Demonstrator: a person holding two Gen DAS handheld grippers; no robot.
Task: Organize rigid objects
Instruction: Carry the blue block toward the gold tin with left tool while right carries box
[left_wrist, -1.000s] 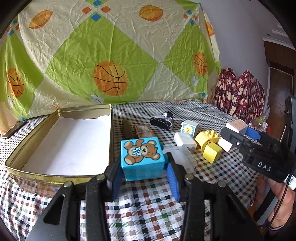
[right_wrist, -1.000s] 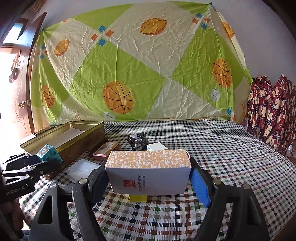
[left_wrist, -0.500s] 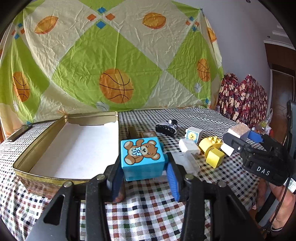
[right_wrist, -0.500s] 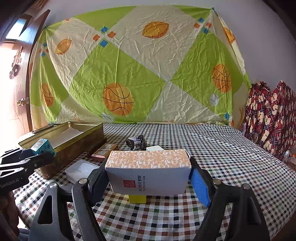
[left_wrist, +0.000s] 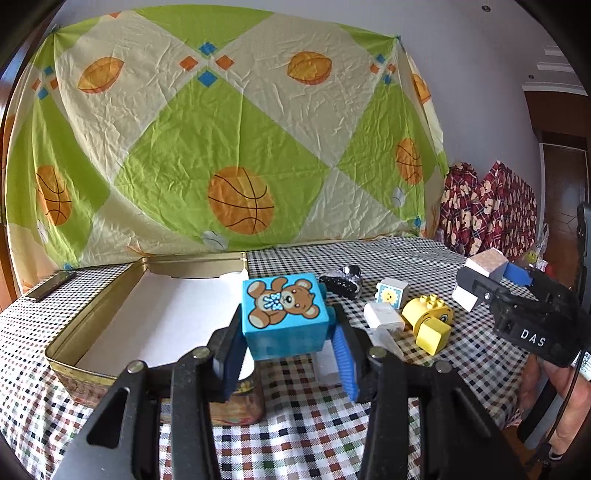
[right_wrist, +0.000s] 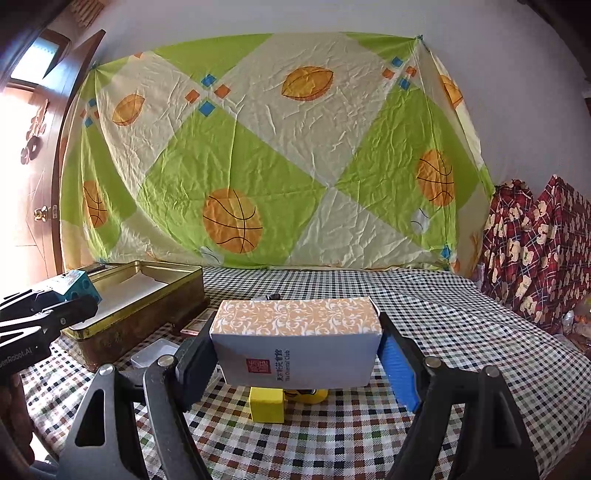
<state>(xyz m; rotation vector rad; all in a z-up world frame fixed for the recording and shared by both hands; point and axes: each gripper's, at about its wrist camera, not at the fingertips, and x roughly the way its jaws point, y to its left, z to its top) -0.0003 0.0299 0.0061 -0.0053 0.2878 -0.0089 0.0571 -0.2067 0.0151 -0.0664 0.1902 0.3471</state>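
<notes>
Above the checked tablecloth (left_wrist: 461, 354), left claw (left_wrist: 286, 345) gripping bear block (left_wrist: 284, 314), right claw (right_wrist: 295, 363) clamping patterned box (right_wrist: 297, 343).

Black left tongs (left_wrist: 286, 356), blue pads, silver screws, right tongs (right_wrist: 297, 363) marked "DAS"

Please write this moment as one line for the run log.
left gripper: shut on blue teddy-bear block | right gripper: shut on orange-patterned white carton | gold tin: open, nothing inside | both loads off table
</notes>
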